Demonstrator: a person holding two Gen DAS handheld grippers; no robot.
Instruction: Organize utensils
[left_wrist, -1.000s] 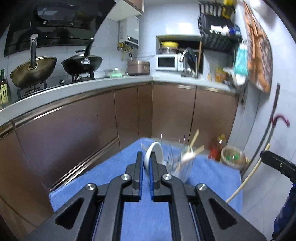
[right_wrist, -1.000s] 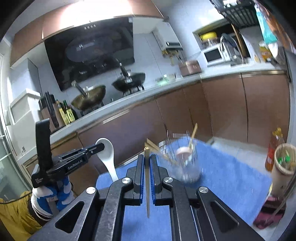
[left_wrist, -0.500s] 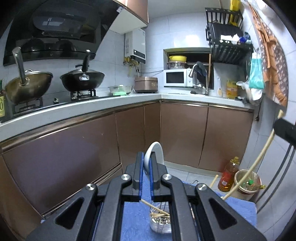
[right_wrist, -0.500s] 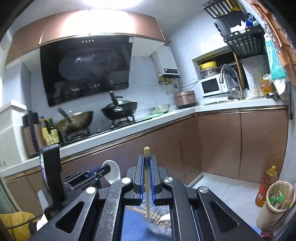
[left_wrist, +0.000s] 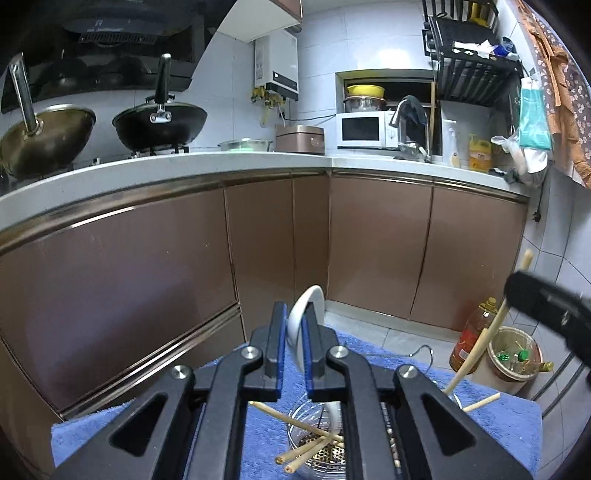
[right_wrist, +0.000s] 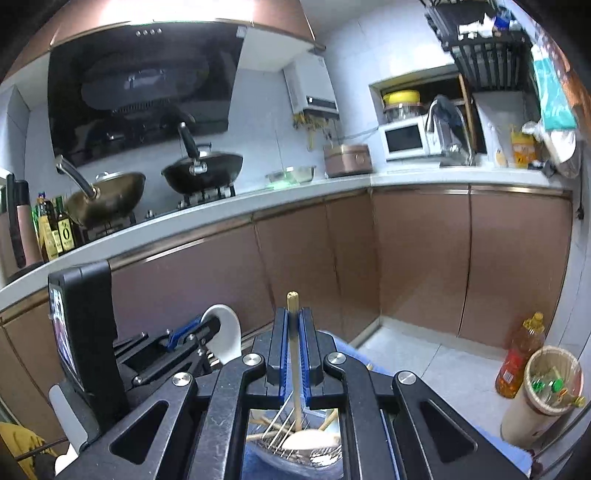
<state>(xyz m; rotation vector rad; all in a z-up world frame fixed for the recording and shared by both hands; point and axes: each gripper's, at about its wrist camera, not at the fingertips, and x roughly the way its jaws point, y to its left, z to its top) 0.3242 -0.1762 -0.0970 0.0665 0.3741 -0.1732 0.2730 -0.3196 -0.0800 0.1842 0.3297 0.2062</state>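
We are holding a white spoon (left_wrist: 306, 325) in the left gripper (left_wrist: 293, 345), its blue-padded fingers (left_wrist: 279, 343) closed on the spoon's sides so that the bowl end is sticking up and forward past the tips. In the right gripper (right_wrist: 294, 354) we are clamping a single chopstick (right_wrist: 293, 354) upright between the pads, its blunt top poking above the fingertips and its lower end reaching down into the holder (right_wrist: 295, 448).

The holder is a clear container with a wire rack and a perforated base, and it is sitting on the blue cloth (left_wrist: 498, 421) directly beneath both grippers. Through the left view we are seeing several chopsticks (left_wrist: 306, 448) lying crossed inside it, their ends pointing toward us, with the spoon's handle running down into it. In the right view a pale rounded object is lying in the holder beside the wire tines; we cannot tell what it is.

From the right camera the left gripper is showing to the left, spoon in its tips. From the left camera the right gripper is appearing blurred at the right edge with its chopstick slanting down toward the holder.

Beyond the cloth, brown cabinets (left_wrist: 376, 243) are running under the counter (left_wrist: 236, 162), and a bin (right_wrist: 546, 391) is standing on the floor beside an oil bottle (right_wrist: 521, 358).
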